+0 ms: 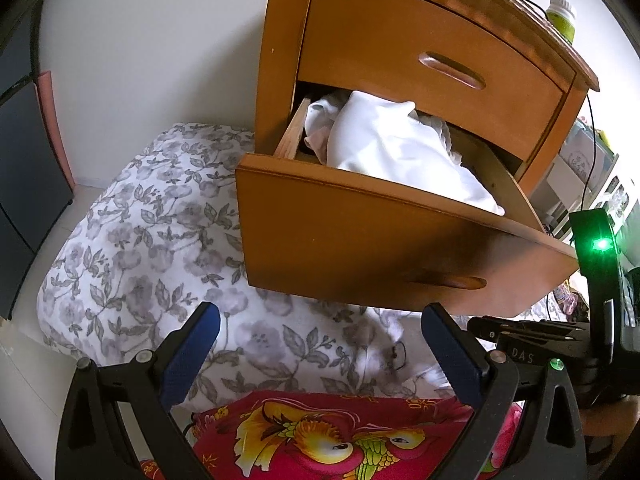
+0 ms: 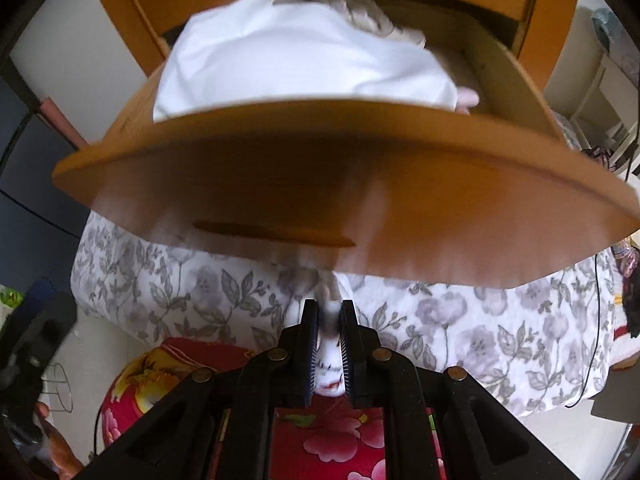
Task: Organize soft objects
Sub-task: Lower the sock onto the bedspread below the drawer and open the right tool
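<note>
A wooden nightstand has its lower drawer pulled out. Crumpled white cloth is heaped in the drawer and rises above its front. My left gripper is open over a grey floral bedcover, nothing between its blue pads. My right gripper points steeply down below the drawer front. It is shut on a small white and grey soft item, blurred, which stretches from the pads toward the bedcover. In the left wrist view a white and grey scrap lies on the cover.
A red pillow with yellow bird print lies under both grippers. The upper drawer is closed, and a green-labelled bottle stands on the nightstand top. A dark cabinet stands at left. A black cable hangs at right.
</note>
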`<state>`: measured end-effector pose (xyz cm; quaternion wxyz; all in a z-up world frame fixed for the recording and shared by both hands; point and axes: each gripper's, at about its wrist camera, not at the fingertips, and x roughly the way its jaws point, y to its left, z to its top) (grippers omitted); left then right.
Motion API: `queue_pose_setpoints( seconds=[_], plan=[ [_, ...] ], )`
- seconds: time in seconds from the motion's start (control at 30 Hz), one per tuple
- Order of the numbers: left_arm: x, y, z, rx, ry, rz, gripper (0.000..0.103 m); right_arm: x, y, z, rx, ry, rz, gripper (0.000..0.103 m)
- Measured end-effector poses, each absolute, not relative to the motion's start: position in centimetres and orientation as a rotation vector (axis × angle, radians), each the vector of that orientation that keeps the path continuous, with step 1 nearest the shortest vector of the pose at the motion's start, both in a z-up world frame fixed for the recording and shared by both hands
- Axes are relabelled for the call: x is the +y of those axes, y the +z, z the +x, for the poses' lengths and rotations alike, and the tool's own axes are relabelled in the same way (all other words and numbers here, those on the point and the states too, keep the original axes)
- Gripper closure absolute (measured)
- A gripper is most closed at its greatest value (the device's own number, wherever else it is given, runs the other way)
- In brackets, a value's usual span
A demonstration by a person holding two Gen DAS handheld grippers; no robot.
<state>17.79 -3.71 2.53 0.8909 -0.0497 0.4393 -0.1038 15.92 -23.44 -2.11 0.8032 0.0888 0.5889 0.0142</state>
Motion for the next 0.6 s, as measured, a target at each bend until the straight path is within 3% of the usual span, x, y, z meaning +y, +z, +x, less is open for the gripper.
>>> queue_pose_setpoints(
  seconds=[0.1, 0.17, 0.33, 0.43, 0.6],
  plan=[
    [-3.7, 2.4, 17.9, 0.916, -0.214, -0.102, 0.002, -23.7, -2.1, 16.0, 1.264, 0.029, 0.198, 0.083],
    [-3.6, 2.3, 17.9, 0.916, -0.214, -0.102, 0.002, -23.7, -1.9, 15.9, 1.258, 0.020, 0.184, 0.065],
    [-3.7, 2.3, 17.9, 0.918, -0.211, -0.101, 0.002, -23.6, -1.6, 15.0, 1.245, 0.018, 0.144, 0.058],
    [-3.6, 2.3, 17.8, 0.919, -0.212, -0.100, 0.002, -23.5, -1.4, 14.2, 1.228, 0.014, 0.117, 0.033],
    [-3.5, 2.3, 17.8, 0.919, -0.198, -0.094, 0.002, -23.7, -1.2, 13.1, 1.197, 0.007, 0.112, 0.024]
  ],
)
